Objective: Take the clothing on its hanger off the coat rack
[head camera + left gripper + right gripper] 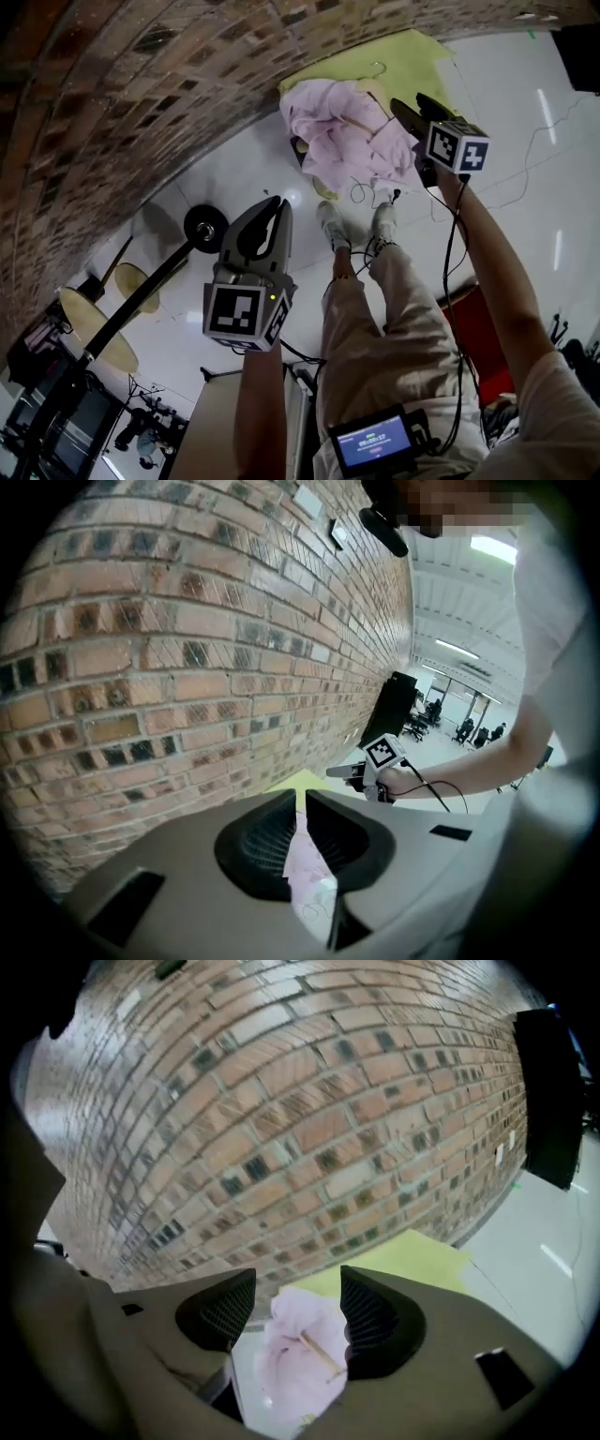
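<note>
The clothing, a pale pink garment on a wooden hanger, is lying crumpled on the white floor at the foot of the brick wall, partly over a yellow sheet and well apart from the coat rack. The right gripper is being held above it with its jaws spread wide and empty. The left gripper is being held raised nearer the rack, jaws almost together, nothing between them.
</note>
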`<state>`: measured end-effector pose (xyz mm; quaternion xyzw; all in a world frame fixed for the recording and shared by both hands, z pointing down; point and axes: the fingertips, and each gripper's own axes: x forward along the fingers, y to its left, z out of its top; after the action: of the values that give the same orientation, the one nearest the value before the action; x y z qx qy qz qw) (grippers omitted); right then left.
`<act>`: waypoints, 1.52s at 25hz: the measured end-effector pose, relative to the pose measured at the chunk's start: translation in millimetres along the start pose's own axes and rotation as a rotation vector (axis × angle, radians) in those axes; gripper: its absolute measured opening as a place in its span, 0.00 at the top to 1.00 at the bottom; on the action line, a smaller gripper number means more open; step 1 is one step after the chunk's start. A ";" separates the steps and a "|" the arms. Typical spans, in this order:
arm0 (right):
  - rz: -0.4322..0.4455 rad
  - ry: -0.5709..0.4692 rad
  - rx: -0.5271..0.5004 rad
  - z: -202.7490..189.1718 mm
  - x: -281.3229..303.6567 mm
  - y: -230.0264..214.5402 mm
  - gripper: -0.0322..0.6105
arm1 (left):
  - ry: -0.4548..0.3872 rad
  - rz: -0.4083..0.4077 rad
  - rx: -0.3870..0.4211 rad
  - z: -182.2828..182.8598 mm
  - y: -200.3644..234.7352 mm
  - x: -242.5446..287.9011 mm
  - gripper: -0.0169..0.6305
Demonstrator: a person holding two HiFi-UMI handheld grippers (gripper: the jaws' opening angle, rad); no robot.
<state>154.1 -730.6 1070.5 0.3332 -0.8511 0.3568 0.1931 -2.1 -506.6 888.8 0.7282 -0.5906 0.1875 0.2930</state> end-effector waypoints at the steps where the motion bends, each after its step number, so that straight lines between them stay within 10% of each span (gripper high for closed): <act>1: 0.030 -0.030 -0.008 15.8 -16.7 22.4 0.51 | -0.022 0.006 -0.002 8.7 -2.4 -14.4 0.91; 19: 0.330 -0.275 -0.338 252.4 -412.6 311.8 0.61 | -0.277 0.144 0.085 198.5 -130.4 -328.6 0.94; 29: 0.454 -0.280 -0.458 257.9 -557.2 440.3 0.62 | -0.413 0.242 0.022 201.9 -189.3 -495.1 0.94; 38: 0.480 -0.292 -0.535 228.5 -590.9 575.6 0.62 | -0.503 0.297 -0.027 171.1 -152.2 -619.1 0.94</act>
<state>143.3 -343.8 307.0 0.1099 -0.9864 0.1060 0.0608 -10.7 -133.2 344.5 0.6533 -0.7474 0.0341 0.1162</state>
